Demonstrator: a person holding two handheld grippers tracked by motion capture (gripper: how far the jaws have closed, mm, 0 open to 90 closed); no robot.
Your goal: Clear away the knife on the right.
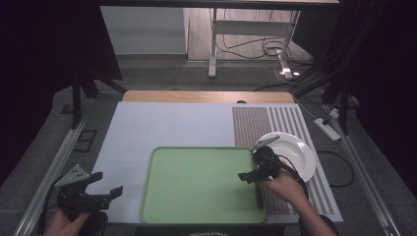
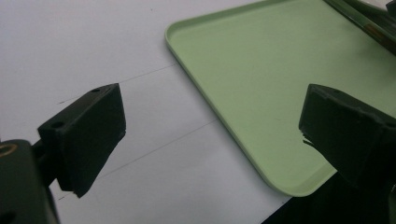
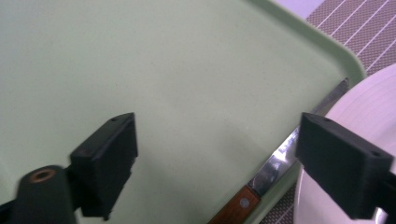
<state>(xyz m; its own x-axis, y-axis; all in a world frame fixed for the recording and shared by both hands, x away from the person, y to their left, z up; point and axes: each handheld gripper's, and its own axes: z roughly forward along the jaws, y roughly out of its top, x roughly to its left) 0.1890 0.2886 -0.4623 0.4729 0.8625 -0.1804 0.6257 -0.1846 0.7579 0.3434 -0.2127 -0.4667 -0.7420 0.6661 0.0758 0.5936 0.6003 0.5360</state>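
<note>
High view: the right gripper hangs over the right edge of the green tray, jaws spread wide and holding nothing. A knife lies just beside that edge, between the tray and the white plate, resting on the striped mat. In the right gripper view the knife runs along the tray's rim, its wooden handle at the bottom of the view close to the tool and its steel blade pointing away toward the tray's far corner; the plate sits on the other side of it. The knife's long axis is parallel to the tray's right side, and the knife lies closer to the jaw on the plate side, off centre within the opening. Judgement: the right gripper is the nearer tool by far and is placed to take the handle; it would need to shift toward the plate and descend so the jaws straddle the handle across its width. The left gripper is well apart, near the table's front left corner, jaws wide open and empty, with the tray ahead of it
</note>
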